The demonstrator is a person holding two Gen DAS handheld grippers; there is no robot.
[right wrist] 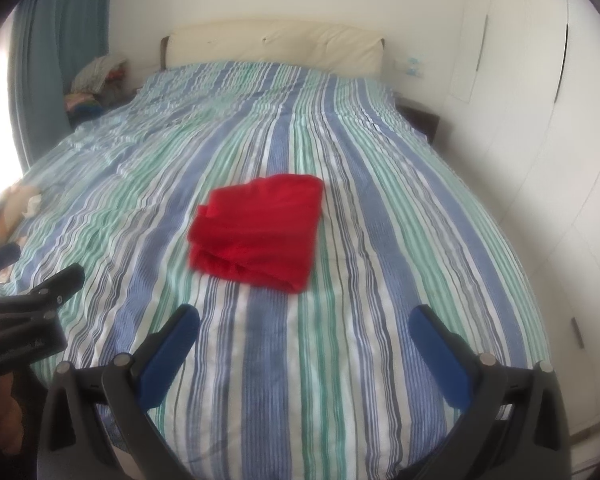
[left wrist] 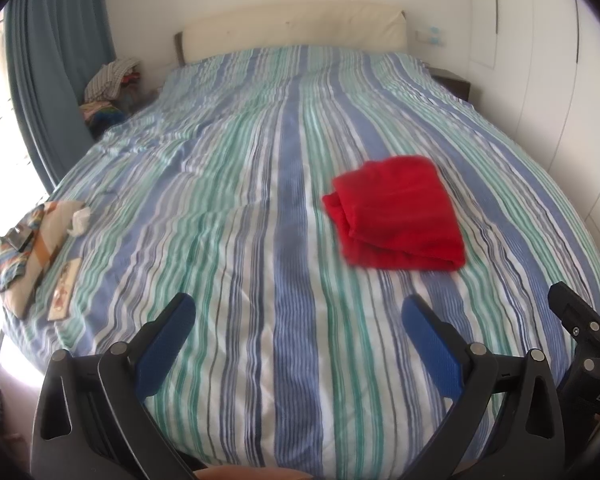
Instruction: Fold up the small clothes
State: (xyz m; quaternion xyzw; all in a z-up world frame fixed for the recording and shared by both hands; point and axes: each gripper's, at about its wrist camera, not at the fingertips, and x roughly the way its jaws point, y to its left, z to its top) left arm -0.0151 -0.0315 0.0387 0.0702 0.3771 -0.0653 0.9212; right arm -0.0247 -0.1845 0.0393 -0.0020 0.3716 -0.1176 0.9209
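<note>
A red garment (left wrist: 396, 216) lies folded into a compact rectangle on the striped bedspread (left wrist: 260, 184); it also shows in the right wrist view (right wrist: 260, 226). My left gripper (left wrist: 300, 312) is open and empty, held above the bed's near end, short of the garment and to its left. My right gripper (right wrist: 304, 320) is open and empty, just short of the garment's near edge. Part of the right gripper's body (left wrist: 580, 320) shows at the right edge of the left wrist view, and the left gripper's body (right wrist: 40, 296) at the left edge of the right wrist view.
A patterned cloth pile with a small dark object and cards (left wrist: 32, 248) lies at the bed's left edge. A cream headboard cushion (left wrist: 296, 28) stands at the far end. Clothes are heaped (left wrist: 108, 84) by the blue curtain (left wrist: 56, 48). White wardrobe doors (right wrist: 540, 120) line the right side.
</note>
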